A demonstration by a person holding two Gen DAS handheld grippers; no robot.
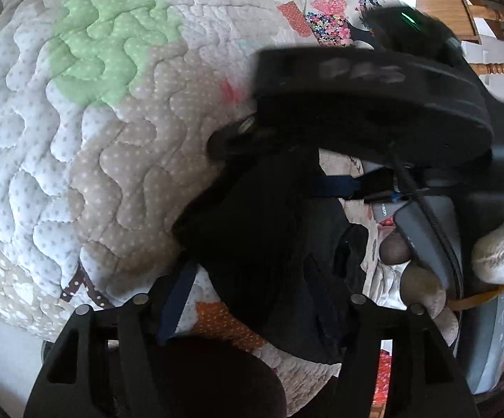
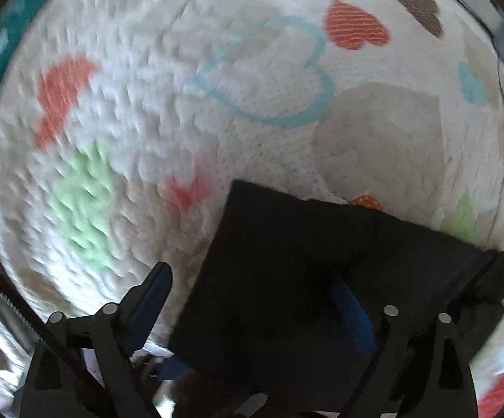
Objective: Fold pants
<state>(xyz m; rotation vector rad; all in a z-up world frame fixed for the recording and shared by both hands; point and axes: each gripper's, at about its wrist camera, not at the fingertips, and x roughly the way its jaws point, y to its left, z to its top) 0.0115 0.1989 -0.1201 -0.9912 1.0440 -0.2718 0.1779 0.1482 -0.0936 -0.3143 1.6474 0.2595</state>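
Quilted bedding point(image 1: 77, 139) covers the whole working surface, a pale bed cover stitched in wavy lines with green, orange and pink patches; wooden furniture point(image 1: 478, 7) shows at the far edge of the left wrist view.

One pair of dark pants point(image 2: 321, 261) is the only garment clearly in play. In the right wrist view it lies on the quilt as a flat, squared panel with straight edges, which suggests a fold is already laid in. In the left wrist view the same dark cloth point(image 1: 258, 230) is bunched and partly raised off the bed.

Two tools are at work. The right tool point(image 2: 265, 306) points down at the folded panel with its jaws standing wide apart; one finger is clear over the quilt and the other lies over or behind the cloth, and no pinch shows, so it looks released, probably to let the fold settle. The left tool point(image 1: 252, 299) is partly spread, with dark cloth lying between its fingers; whether the pads still press on it I cannot tell. It appears to sit low at the bunched end to steady or gather that part.

A gloved hand point(image 1: 502, 247) grips the right tool's body at the side of the left view.
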